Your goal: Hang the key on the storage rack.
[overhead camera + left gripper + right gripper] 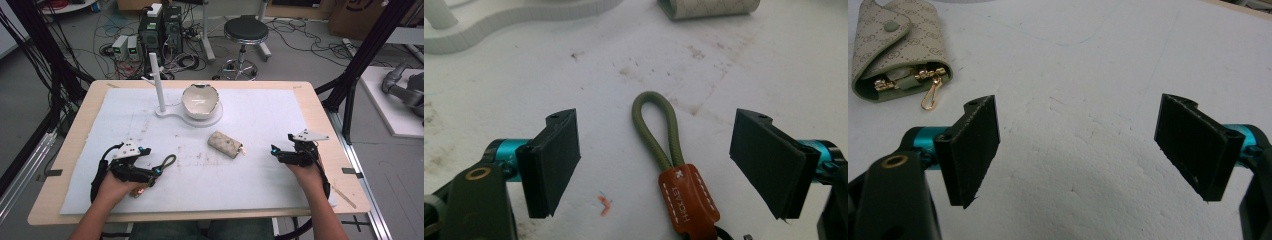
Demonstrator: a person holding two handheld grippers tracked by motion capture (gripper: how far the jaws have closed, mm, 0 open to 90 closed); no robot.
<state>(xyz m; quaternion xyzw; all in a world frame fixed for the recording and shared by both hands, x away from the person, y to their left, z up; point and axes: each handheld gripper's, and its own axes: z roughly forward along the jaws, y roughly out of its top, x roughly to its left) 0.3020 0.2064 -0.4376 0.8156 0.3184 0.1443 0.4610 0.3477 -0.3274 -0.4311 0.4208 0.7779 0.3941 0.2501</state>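
Observation:
An olive cord loop (644, 122) with a brown stitched leather tab (686, 200) lies flat on the white mat (260, 170). My left gripper (150, 160) is open around it, and the loop (169, 161) sits between the jaws without touching either pad (551, 160). A beige patterned key pouch (225, 144) rests mid-table; a gold clasp (930, 97) hangs out of its open end. At the table's right, my right gripper (281, 144) stands open over bare mat, nothing between its fingers (970, 150), with the pouch (893, 45) ahead to its left.
A white stand with an upright post (158, 82) and a white bowl (201, 100) on its base sits at the back centre. The mat is stained near the middle. Beyond the table are a stool (245, 32), computers and cables on the floor.

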